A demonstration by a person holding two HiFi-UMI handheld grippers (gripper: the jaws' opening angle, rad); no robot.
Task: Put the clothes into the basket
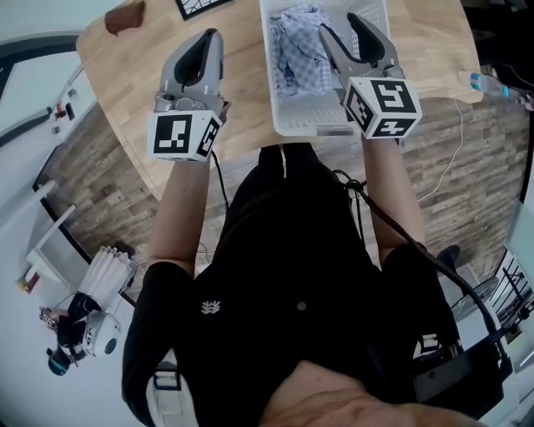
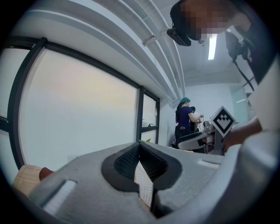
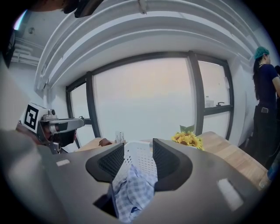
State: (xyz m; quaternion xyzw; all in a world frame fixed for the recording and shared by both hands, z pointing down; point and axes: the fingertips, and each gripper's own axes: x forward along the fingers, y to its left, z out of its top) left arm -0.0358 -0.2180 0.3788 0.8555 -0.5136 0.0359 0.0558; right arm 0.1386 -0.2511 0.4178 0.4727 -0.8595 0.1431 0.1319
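Note:
A white plastic basket (image 1: 309, 125) stands on the wooden table (image 1: 125, 75), and a blue checked cloth (image 1: 299, 52) lies bunched inside it. My right gripper (image 1: 340, 25) hovers over the basket's right half, open. In the right gripper view (image 3: 138, 146) the cloth (image 3: 133, 192) hangs low in the gap between the jaws, with the basket wall (image 3: 141, 158) behind it; the pads do not press on the cloth. My left gripper (image 1: 209, 35) is held over bare table left of the basket, with its jaws together and nothing in them (image 2: 140, 146).
A brown object (image 1: 125, 15) and a dark-framed item (image 1: 200, 4) lie at the table's far left. A sunflower bunch (image 3: 188, 139) stands beyond the basket. A bottle (image 1: 492, 83) and a white cable (image 1: 455, 150) are at the right edge. A person (image 2: 183, 118) stands in the background.

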